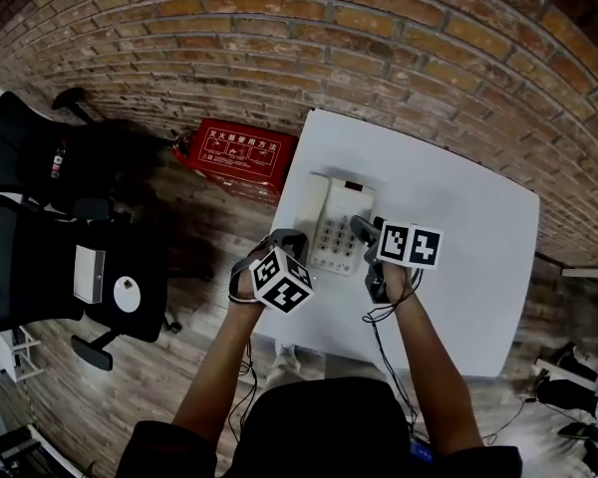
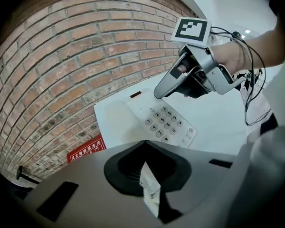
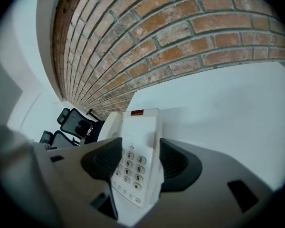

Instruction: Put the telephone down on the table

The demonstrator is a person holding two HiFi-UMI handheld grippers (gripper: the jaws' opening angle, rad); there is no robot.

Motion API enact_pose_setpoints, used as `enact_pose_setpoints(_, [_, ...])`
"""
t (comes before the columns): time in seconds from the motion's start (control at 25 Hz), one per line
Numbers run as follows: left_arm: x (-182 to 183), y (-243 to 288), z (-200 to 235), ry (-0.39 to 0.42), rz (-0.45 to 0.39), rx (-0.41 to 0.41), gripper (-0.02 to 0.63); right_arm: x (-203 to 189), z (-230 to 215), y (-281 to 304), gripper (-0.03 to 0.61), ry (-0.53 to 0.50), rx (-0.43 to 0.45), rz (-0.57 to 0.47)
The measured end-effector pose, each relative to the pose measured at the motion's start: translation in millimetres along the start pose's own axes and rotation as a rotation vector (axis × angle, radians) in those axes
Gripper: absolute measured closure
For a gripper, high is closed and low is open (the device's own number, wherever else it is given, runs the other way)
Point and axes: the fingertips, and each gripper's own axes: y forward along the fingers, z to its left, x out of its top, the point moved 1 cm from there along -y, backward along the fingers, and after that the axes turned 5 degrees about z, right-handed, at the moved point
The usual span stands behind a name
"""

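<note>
The right tool (image 3: 140,161) is open, its jaws straddling the telephone (image 1: 331,222) without visibly pressing it. The left tool (image 2: 146,177), just left of the telephone, is closed and empty. The telephone lies flat on the desk (image 1: 458,257). The grasp seems in hand, and next the jaws need to close squarely on the telephone's sides.
</note>
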Motion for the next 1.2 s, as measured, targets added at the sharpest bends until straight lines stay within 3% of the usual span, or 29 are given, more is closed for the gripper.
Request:
enact_pose_setpoints(0.12, [1,1,0,0.004,0.006,-0.004,0.604,-2,0,-12,0.484,-0.068,-0.075,-0.012])
enact_pose_setpoints(0.24, [0,1,0,-0.005,0.009,-0.021,0.604,-6,5,-22,0.543,-0.138,-0.109,-0.029])
enact_pose_setpoints(0.44, [-3,-3,-2,-0.009,0.023,-0.047,0.604,-11,22,-36,0.560,-0.199,-0.097,-0.065])
enact_pose_setpoints(0.68, [15,-37,-2,-0.017,-0.064,-0.038,0.605,-8,47,-59,0.560,-0.285,-0.075,-0.139])
enact_pose_setpoints(1.04, [40,-109,0,-0.065,-0.276,-0.003,0.606,-4,104,-108,0.565,-0.399,-0.003,-0.297])
enact_pose_setpoints(1.2, [51,-150,-4,-0.120,-0.402,-0.035,0.606,-8,136,-135,0.565,-0.465,0.026,-0.366])
